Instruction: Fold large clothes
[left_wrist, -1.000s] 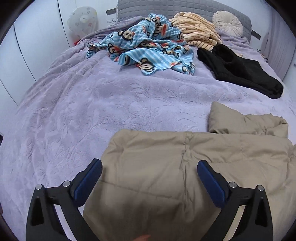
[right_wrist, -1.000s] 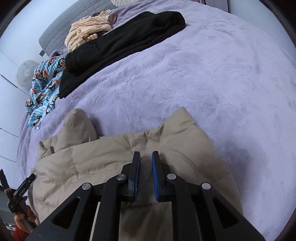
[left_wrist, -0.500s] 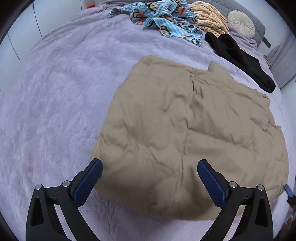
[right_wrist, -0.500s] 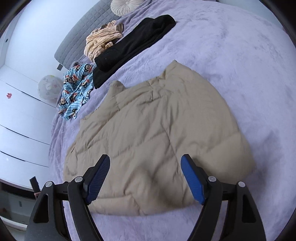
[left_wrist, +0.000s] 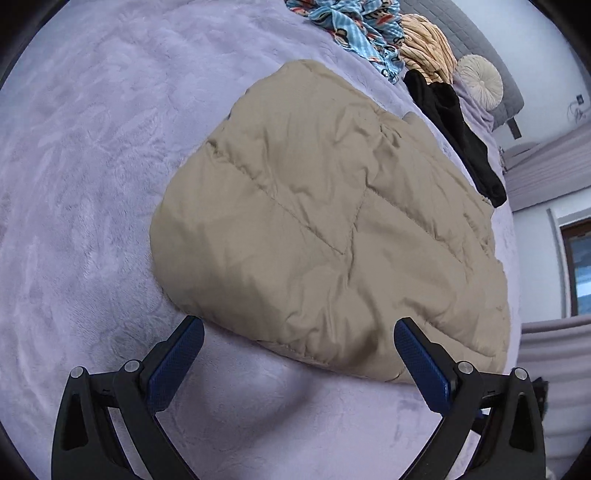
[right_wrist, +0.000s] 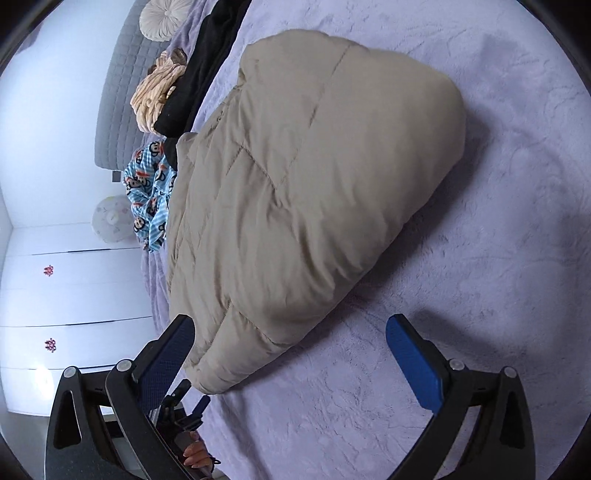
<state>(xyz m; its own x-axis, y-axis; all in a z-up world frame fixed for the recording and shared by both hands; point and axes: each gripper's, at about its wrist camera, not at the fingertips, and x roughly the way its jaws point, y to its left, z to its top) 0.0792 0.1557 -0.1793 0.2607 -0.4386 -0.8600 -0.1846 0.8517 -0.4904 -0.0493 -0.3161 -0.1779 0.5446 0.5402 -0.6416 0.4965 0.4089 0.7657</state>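
Beige and puffy, the quilted down jacket (left_wrist: 325, 229) lies folded over on the lilac plush bedspread (left_wrist: 92, 177), in the middle of the bed. We hold both tools above its near edge. Our left gripper (left_wrist: 299, 354) stands wide apart and grasps nothing. Our right gripper (right_wrist: 291, 350) is opening its jaws, and nothing is between them; the jacket's corner only lies beside its left finger.

We think the padding is the risk. Such thick filling is springy, so the fold may swell up and slide open once we let it alone. If we pinch only the outer shell, the smooth fabric can slip from the pads. Behind the jacket, the black garment (left_wrist: 454, 133) and the blue monkey-print cloth (right_wrist: 149, 192) lie near, and a wide fold could drag them.
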